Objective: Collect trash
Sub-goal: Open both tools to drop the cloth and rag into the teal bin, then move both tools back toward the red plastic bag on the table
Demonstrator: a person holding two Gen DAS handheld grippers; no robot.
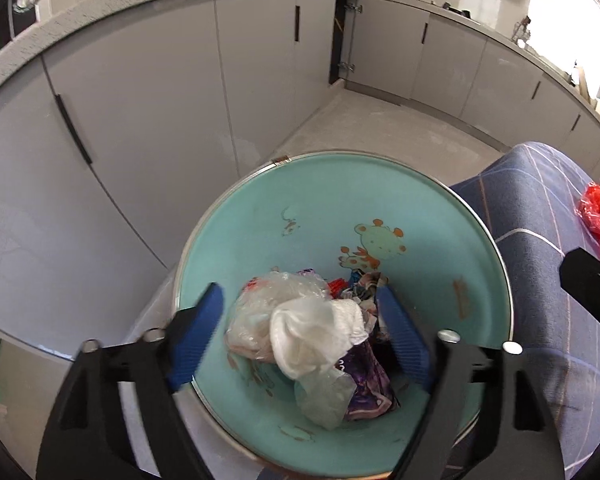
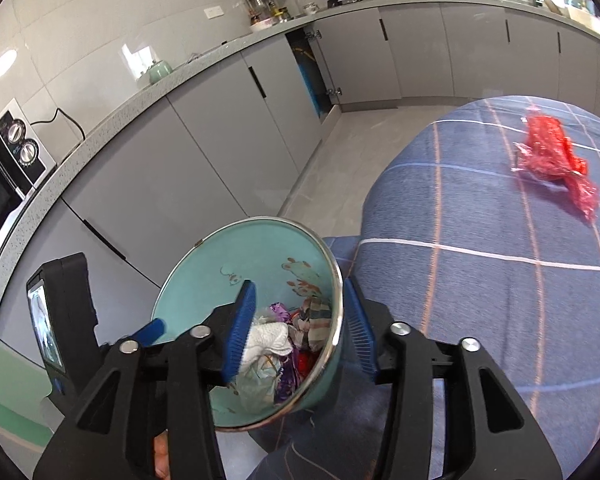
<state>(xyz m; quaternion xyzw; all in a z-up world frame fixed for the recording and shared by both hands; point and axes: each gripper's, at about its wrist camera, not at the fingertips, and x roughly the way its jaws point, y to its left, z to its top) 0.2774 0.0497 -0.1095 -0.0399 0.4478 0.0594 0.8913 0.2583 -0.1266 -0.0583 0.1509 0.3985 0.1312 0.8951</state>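
A teal trash bin (image 1: 440,248) with a metal rim and a giraffe print stands beside the table. It holds crumpled white tissue (image 1: 320,328), clear plastic and purple wrappers. My left gripper (image 1: 304,332) hangs open over the bin's mouth, its blue fingers either side of the trash, holding nothing. My right gripper (image 2: 300,332) is open with one finger inside the bin (image 2: 236,256) and one outside its rim. A red plastic wrapper (image 2: 556,160) lies on the blue checked tablecloth, also seen at the right in the left wrist view (image 1: 598,216).
Grey kitchen cabinets (image 1: 148,112) and a countertop run along the left and back. A microwave oven (image 2: 8,160) sits on the counter at left. A table with a blue checked cloth (image 2: 480,280) fills the right. The left gripper's body (image 2: 64,316) is at the bin's left.
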